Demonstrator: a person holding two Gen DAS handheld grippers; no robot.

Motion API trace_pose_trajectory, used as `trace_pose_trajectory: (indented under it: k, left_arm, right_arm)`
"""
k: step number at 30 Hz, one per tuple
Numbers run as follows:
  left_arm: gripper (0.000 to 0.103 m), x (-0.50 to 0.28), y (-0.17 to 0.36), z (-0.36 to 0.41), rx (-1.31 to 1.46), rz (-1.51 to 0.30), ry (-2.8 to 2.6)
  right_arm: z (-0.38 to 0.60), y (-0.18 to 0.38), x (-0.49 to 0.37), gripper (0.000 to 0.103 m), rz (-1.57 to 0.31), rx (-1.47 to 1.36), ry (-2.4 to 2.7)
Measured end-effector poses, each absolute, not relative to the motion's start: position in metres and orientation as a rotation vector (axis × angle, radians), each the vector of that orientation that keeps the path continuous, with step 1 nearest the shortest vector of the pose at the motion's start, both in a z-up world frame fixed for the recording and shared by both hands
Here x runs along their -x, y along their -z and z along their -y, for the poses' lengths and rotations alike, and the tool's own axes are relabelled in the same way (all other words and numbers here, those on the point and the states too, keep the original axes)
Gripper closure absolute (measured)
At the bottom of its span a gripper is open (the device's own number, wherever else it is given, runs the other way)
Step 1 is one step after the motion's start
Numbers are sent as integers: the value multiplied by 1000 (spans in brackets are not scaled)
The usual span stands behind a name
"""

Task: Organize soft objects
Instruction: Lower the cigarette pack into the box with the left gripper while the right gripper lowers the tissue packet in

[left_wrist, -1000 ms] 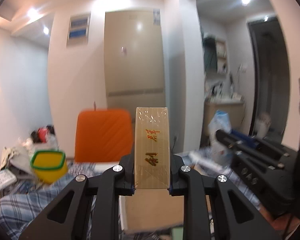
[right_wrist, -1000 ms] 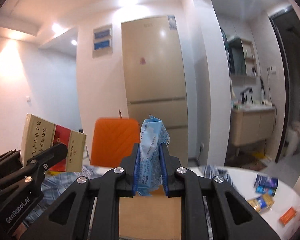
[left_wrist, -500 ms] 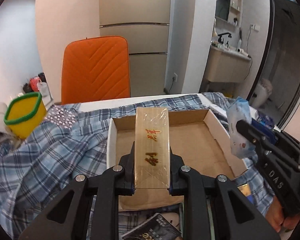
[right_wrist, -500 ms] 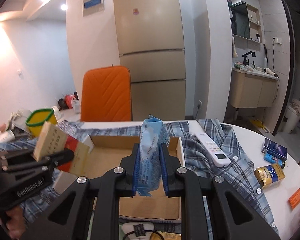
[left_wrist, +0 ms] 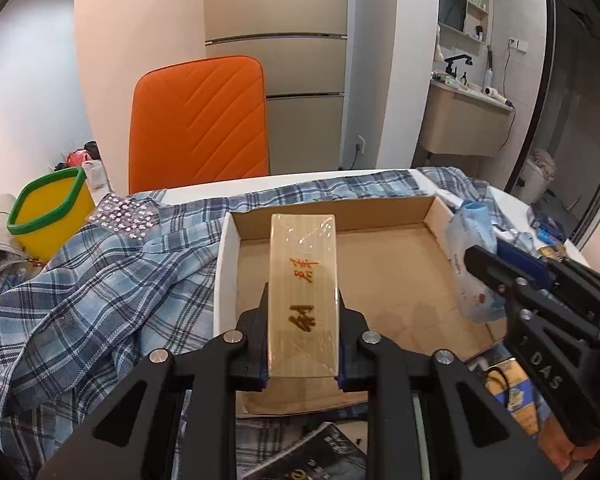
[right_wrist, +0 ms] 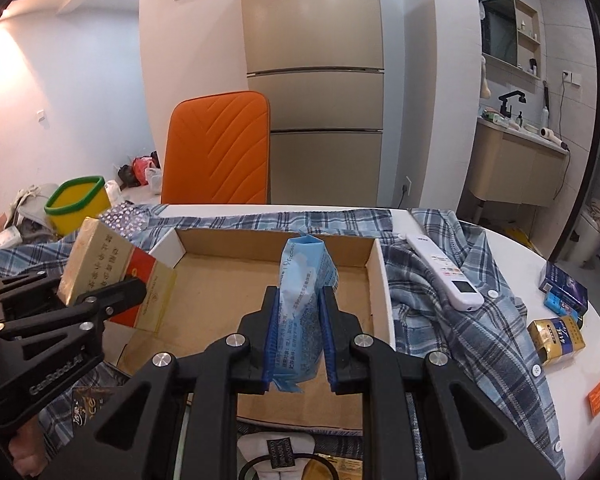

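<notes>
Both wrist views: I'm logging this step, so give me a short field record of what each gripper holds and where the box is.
left gripper: shut on gold carton
right gripper: shut on blue tissue pack
cardboard box: open, empty, on the plaid shirt
held items: both above the box, not yet set down
beside box: white remote on the shirt

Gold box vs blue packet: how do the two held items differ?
The gold box is rigid and flat-sided with red lettering; the blue packet is soft and crinkled. The box sits in the left hand-held gripper, the packet in the right hand-held gripper. Both are clamped above the cardboard tray.
</notes>
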State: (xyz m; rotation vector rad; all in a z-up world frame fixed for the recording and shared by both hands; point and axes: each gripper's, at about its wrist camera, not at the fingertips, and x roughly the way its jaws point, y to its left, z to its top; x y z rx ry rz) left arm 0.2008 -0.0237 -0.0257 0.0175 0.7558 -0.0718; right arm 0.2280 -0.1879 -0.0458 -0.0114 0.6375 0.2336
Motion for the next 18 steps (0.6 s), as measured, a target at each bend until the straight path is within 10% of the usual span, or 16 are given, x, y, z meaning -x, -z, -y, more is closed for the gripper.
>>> trace_pose_trajectory:
  k: [10, 12, 14, 18]
  left_arm:
    - [82, -207, 30, 16, 5, -767, 54]
    - [73, -208, 28, 17, -5, -761, 55]
    - [33, -206, 25, 15, 1, -738, 49]
    - [31, -201, 18, 13, 10, -706, 58]
  right_arm:
    - [185, 51, -233, 83, -676, 7, -250]
    - [185, 51, -232, 83, -676, 5, -250]
    - [185, 52, -233, 83, -672, 5, -246]
    - [187, 51, -233, 83, -673, -7, -245]
